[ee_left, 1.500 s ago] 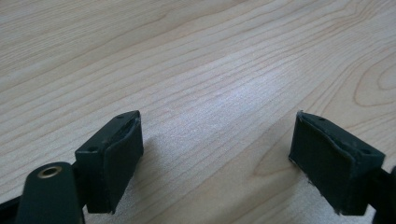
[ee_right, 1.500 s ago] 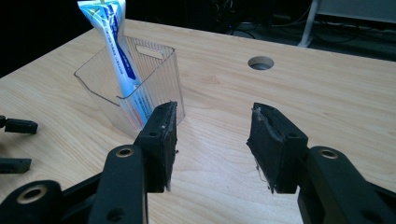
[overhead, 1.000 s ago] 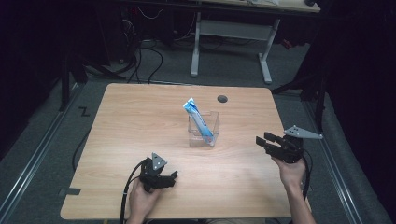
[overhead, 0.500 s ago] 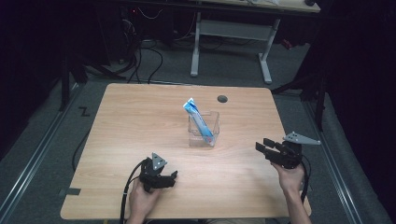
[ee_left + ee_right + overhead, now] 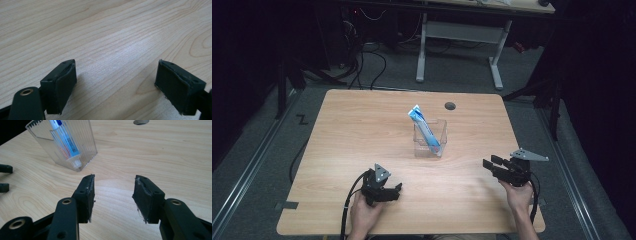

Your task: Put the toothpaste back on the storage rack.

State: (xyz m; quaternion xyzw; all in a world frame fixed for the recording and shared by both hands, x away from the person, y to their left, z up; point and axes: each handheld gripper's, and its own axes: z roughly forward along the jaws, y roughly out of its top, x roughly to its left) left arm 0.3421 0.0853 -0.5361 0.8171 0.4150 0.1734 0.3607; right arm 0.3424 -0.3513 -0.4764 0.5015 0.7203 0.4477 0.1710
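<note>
Both grippers, left (image 5: 398, 188) and right (image 5: 488, 164), are held open, empty; the tube (image 5: 425, 130) (ahead, in its clear holder (image 5: 441, 131)) seems placed, so withdrawal is called for.

Pale wood-grain table (image 5: 362, 125); clear ribbed holder (image 5: 85, 142) at the upper left holds a blue-and-white tube (image 5: 65, 140) with red marks; both grippers' pads (image 5: 88, 197) are black

Tabletop (image 5: 352, 125): light wood, grommet hole (image 5: 450, 106) upper ctr-right; clear holder (image 5: 430, 138) w/ toothpaste tube (image 5: 424, 127), frame ctr.
</note>
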